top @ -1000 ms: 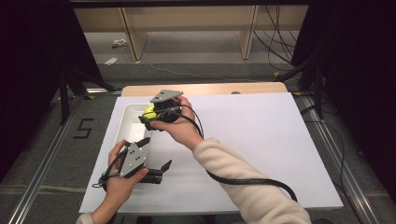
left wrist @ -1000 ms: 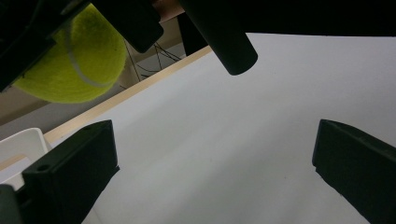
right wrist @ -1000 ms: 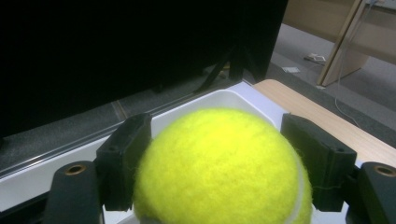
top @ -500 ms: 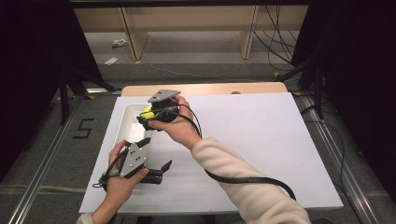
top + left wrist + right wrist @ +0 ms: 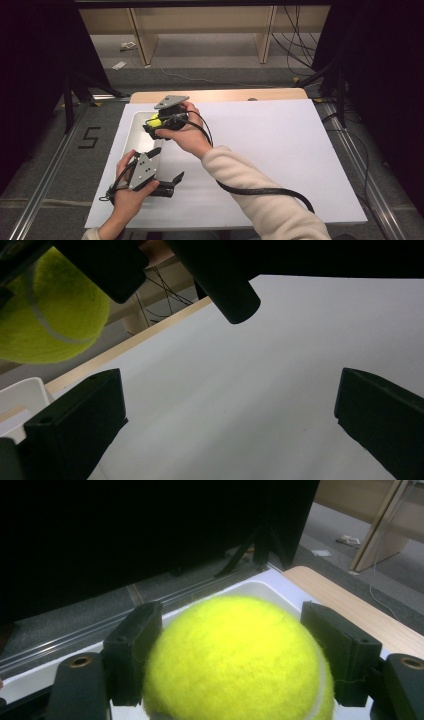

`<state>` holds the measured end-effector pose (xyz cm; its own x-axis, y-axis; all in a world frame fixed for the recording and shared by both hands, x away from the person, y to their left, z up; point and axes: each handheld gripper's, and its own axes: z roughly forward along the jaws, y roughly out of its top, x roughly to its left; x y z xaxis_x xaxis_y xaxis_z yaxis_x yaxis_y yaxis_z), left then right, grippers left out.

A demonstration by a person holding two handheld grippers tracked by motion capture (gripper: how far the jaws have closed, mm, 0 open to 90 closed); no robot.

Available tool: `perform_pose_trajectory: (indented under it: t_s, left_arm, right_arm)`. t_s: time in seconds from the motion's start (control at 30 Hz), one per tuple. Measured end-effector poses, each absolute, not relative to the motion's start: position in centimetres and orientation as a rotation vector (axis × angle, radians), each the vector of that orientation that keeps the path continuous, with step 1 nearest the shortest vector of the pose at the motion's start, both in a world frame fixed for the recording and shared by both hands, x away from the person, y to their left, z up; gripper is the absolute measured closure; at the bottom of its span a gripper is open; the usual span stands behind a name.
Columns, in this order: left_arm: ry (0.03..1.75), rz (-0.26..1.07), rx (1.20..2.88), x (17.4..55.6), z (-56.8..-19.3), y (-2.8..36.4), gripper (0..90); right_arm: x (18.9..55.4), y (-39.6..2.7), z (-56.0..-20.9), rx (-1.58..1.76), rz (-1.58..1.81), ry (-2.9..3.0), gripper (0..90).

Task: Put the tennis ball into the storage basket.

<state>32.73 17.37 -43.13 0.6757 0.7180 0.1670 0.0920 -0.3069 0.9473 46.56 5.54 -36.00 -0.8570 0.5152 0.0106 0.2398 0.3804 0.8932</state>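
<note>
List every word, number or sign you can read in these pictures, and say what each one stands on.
"5" – a dark figure marked on the grey floor, left of the table in the high view.
Tennis ball: no print readable on the yellow felt, just its pale seam.
White tray: no lettering visible.
Scraps on the floor near the wooden shelf legs: too small to read.
</note>
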Motion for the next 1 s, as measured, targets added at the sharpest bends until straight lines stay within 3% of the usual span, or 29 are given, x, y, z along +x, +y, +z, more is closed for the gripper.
perform_pose_trajectory:
  t_s: [1.0]
  left_arm:
    - [0.641, 0.717, 1.803, 32.7, -43.1, 17.3, 0.0]
  right_arm:
    - [46.8, 6.7, -36.0, 0.652, 1.452, 2.408, 27.5]
